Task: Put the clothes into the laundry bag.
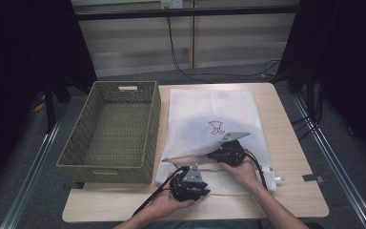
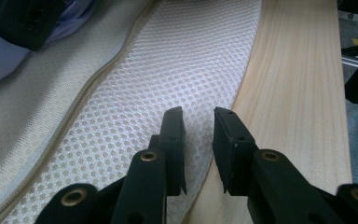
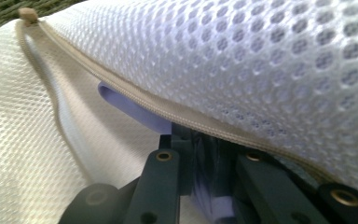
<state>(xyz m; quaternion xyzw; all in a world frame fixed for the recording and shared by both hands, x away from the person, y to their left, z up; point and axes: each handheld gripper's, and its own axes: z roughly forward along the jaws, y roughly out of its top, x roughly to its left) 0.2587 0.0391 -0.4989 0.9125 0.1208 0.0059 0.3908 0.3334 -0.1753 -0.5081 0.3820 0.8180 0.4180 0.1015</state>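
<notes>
Near the table's front edge, left of centre, the left gripper sits low on the front hem of the white mesh laundry bag; its jaws stand a little apart, nothing pinched between them, mesh beneath one pad and bare wood under the other. Right gripper just behind it, toward table centre, poked under the bag's lifted upper layer. In the right gripper view its jaws are pushed in at the zipper opening with lavender-blue cloth between them; whether the pads press on it, cannot tell, tips hidden under mesh. Bag lies flat on the right half of the table, running from the back edge to near the front edge, a dark shape showing through its middle. Beige zipper tape runs along the open mouth on the front-left side. Same blue cloth bunches at top left in the left gripper view. Green woven basket fills the table's left half, just beside the bag.
</notes>
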